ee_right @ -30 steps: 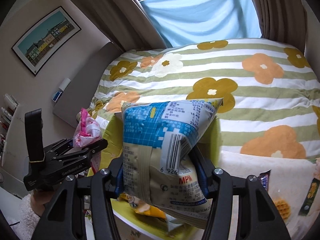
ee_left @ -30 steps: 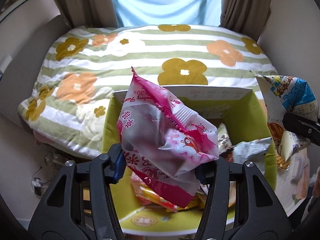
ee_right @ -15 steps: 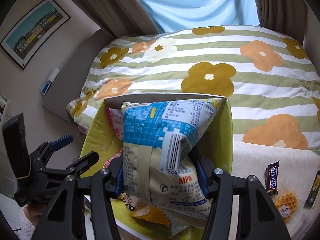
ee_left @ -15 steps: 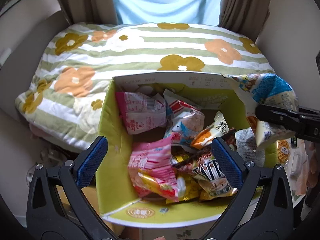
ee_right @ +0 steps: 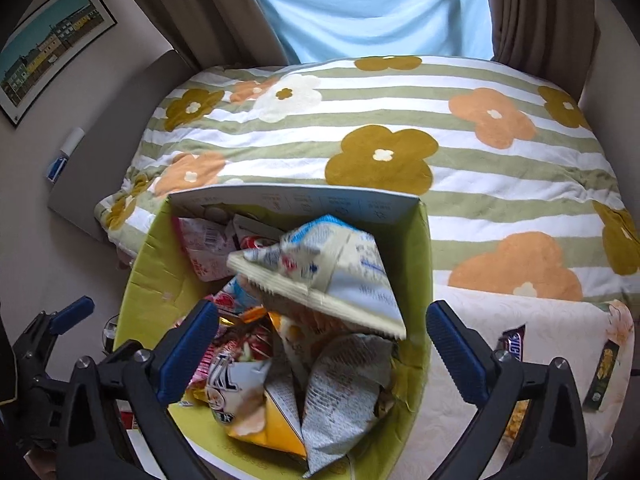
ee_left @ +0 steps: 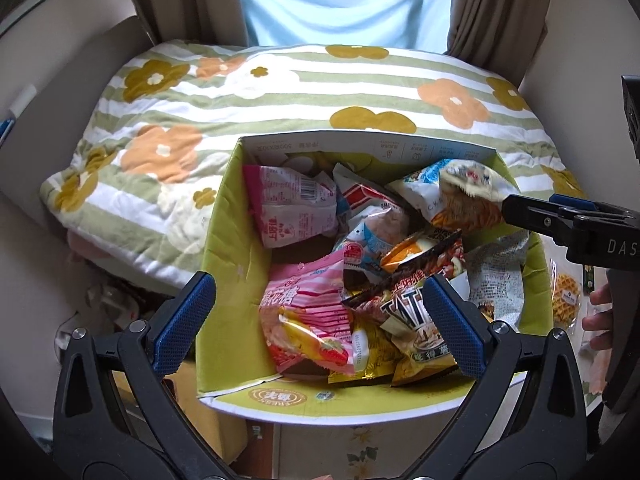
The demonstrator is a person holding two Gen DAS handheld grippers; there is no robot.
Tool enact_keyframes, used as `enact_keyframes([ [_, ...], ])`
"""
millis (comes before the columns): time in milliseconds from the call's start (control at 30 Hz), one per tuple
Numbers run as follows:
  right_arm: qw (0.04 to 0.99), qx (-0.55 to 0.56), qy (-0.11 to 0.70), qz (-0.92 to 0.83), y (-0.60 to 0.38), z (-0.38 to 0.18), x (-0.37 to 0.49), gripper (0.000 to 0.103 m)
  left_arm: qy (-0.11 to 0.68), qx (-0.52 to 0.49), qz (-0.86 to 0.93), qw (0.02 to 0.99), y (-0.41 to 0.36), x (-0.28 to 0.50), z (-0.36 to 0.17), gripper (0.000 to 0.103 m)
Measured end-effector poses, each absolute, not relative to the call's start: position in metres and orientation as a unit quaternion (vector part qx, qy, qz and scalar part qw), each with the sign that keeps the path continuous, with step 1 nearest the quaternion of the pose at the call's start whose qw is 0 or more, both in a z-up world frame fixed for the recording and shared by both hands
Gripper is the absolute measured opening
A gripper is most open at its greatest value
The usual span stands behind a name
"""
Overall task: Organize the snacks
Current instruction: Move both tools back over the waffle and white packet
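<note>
Both the left tongs [ee_left: 318,322] and right tongs [ee_right: 322,350] gape apart over the green box [ee_right: 146,264], already heaped with snack bags [ee_left: 310,312], while a chocolate bar [ee_right: 512,343] and waffle [ee_left: 565,299] wait on the counter [ee_right: 452,392] at right.

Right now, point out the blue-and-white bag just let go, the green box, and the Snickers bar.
blue-and-white bag [ee_right: 340,276], right wrist view, middle of its back panel.
green box [ee_right: 420,256], right wrist view, inner right wall.
Snickers bar [ee_right: 513,343], right wrist view, wrapper centre.

snack bags [ee_left: 360,264] in box [ee_left: 224,248] | bed [ee_left: 304,88] behind box | waffle pkt [ee_left: 565,300] R of box
</note>
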State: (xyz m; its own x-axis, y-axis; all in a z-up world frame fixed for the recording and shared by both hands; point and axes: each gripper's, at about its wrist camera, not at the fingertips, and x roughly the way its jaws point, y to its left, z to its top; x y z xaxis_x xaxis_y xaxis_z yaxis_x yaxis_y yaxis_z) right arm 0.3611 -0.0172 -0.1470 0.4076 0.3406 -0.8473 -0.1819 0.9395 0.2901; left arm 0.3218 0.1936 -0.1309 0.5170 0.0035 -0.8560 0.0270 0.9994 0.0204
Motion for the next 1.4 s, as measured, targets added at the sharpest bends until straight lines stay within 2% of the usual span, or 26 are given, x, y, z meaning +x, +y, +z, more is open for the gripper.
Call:
enact_keyframes([
  [400, 0.853, 0.071, 0.492, 0.156, -0.014, -0.113, 0.324, 0.103, 0.463, 0.002, -0.004, 0.886, 0.202, 0.287, -0.096, 0.103],
  [667, 0.876, 0.071, 0.464, 0.112, -0.044, -0.084, 0.289, 0.103, 0.442, 0.018, -0.049, 0.896, 0.174, 0.274, -0.076, 0.103],
  [1133, 0.897, 0.090, 0.432, 0.004, -0.185, -0.073, 0.219, 0.103, 0.424, 0.061, -0.153, 0.891, 0.029, 0.260, -0.065, 0.103],
  [1400, 0.871, 0.119, 0.477, -0.025, -0.277, -0.109, 0.178, 0.103, 0.449, 0.095, -0.205, 0.864, -0.088, 0.258, -0.104, 0.103],
])
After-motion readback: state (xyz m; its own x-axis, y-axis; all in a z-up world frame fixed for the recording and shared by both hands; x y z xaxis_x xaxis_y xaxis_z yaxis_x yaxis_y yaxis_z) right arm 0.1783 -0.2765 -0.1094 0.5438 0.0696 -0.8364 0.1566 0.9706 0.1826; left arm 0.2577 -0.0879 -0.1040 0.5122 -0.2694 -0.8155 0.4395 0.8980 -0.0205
